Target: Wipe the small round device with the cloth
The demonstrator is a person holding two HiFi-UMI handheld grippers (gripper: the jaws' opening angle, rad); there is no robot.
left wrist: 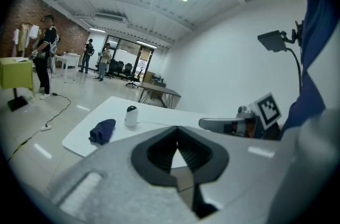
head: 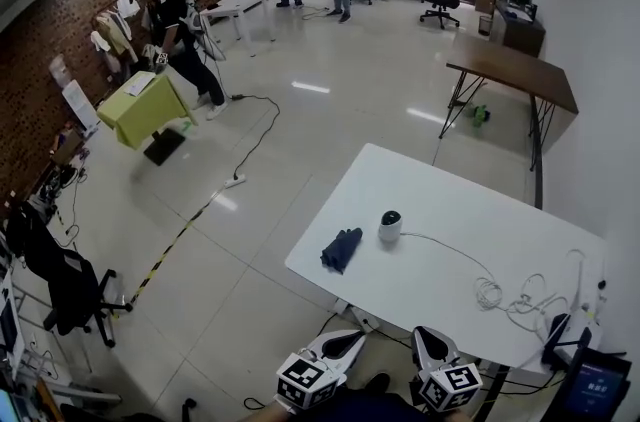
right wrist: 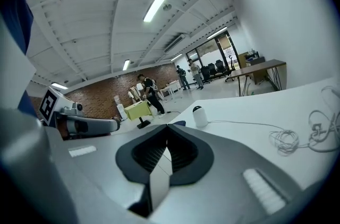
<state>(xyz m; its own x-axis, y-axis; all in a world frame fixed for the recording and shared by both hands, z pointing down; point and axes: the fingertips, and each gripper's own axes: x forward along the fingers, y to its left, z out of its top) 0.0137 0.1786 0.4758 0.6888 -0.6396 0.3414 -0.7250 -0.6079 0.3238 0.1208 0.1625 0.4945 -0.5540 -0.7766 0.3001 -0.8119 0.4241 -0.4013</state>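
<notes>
**Both hand-held grippers closed and empty at the table's near edge**

The left hand-held gripper and the right hand-held gripper are side by side at the near edge of the white table. In each gripper's own view the jaws are pressed together with nothing between them.

The small round device, white with a dark top, stands upright on the table ahead of both hand-held grippers and well apart from them. It sits roughly between the lines along which they point.

The cloth, dark blue and crumpled, lies ahead of the left hand-held gripper. It is near the device on its left and does not touch it.

A thin white cable runs from the device to a loose tangle of cords, ahead and to the right of the right hand-held gripper.
</notes>
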